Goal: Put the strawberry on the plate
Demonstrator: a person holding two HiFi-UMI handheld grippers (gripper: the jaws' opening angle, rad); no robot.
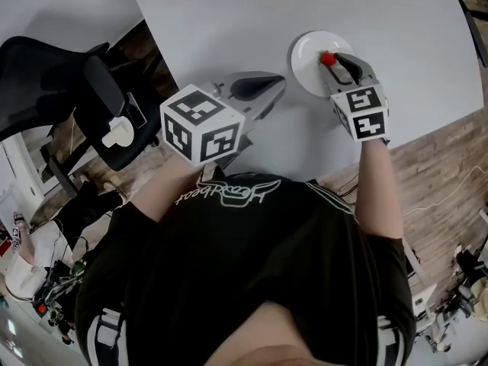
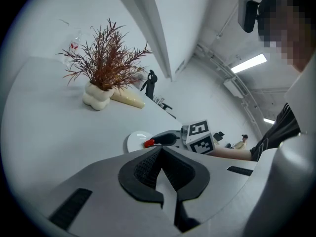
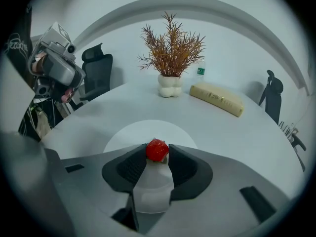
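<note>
A red strawberry (image 1: pixel 327 58) sits between the tips of my right gripper (image 1: pixel 332 61), whose pads press on both its sides. It hangs over the small white plate (image 1: pixel 306 59) on the grey table. In the right gripper view the strawberry (image 3: pixel 157 150) is pinched at the jaw tips of the right gripper (image 3: pixel 157 153), with the plate (image 3: pixel 123 136) right behind and below it. My left gripper (image 1: pixel 279 81) lies low over the table to the left of the plate, jaws together and empty. The left gripper view shows the left gripper (image 2: pixel 160 150), and the strawberry (image 2: pixel 148 143) and plate (image 2: pixel 135 139) beyond it.
A dried plant in a white lumpy vase (image 3: pixel 170 85) stands at the table's far side, a long beige block (image 3: pixel 217 98) beside it. A black office chair (image 1: pixel 69 90) is off the table's left edge. The table's near edge (image 1: pixel 396 139) runs just behind my right gripper.
</note>
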